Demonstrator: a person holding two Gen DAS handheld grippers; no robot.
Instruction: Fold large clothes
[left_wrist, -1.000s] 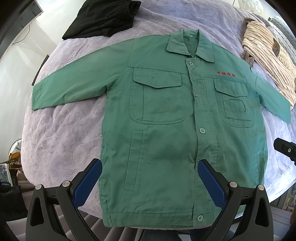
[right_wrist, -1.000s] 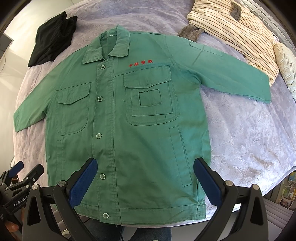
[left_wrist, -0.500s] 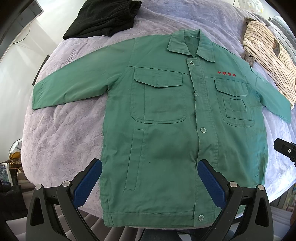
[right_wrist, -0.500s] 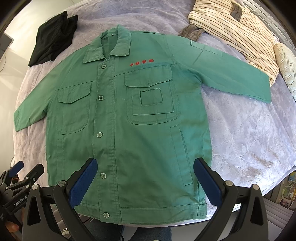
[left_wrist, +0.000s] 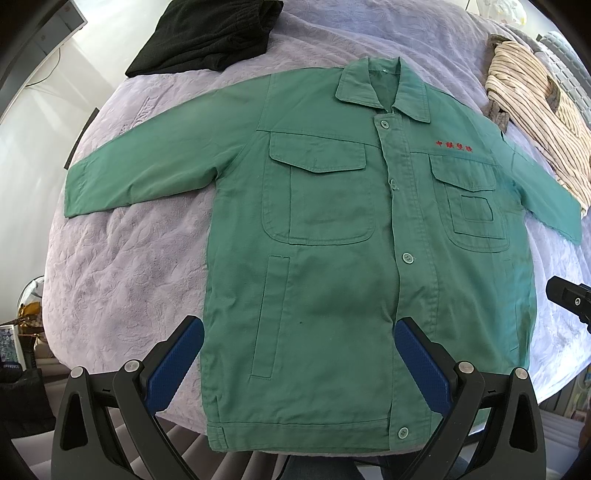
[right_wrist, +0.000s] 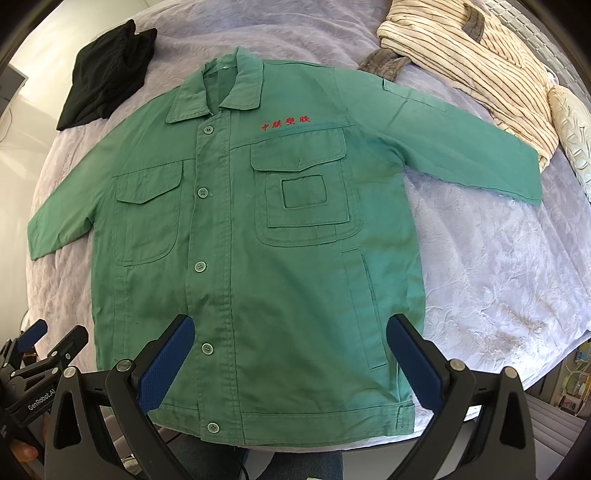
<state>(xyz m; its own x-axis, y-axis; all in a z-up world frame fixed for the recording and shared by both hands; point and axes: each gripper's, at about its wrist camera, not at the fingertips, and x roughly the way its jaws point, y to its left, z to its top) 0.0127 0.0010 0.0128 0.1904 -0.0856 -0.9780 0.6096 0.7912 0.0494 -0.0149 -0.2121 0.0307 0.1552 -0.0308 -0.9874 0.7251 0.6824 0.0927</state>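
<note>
A green work jacket (left_wrist: 332, 258) (right_wrist: 258, 240) lies flat and buttoned on a lilac bedspread, collar away from me, both sleeves spread out sideways. Red lettering sits above one chest pocket. My left gripper (left_wrist: 299, 354) hovers open over the jacket's lower left half, near the hem. My right gripper (right_wrist: 290, 350) hovers open over the lower right half. Neither holds anything. The tip of the left gripper shows at the lower left edge of the right wrist view.
A folded black garment (left_wrist: 207, 33) (right_wrist: 107, 85) lies at the far left of the bed (left_wrist: 122, 258). A cream striped garment (left_wrist: 539, 110) (right_wrist: 476, 62) lies at the far right, beside a pale pillow (right_wrist: 572, 129). The bed's near edge runs just under the hem.
Both views have shifted only slightly; the jacket appears a touch farther right in each. The jacket itself has not moved and both grippers stay open.
</note>
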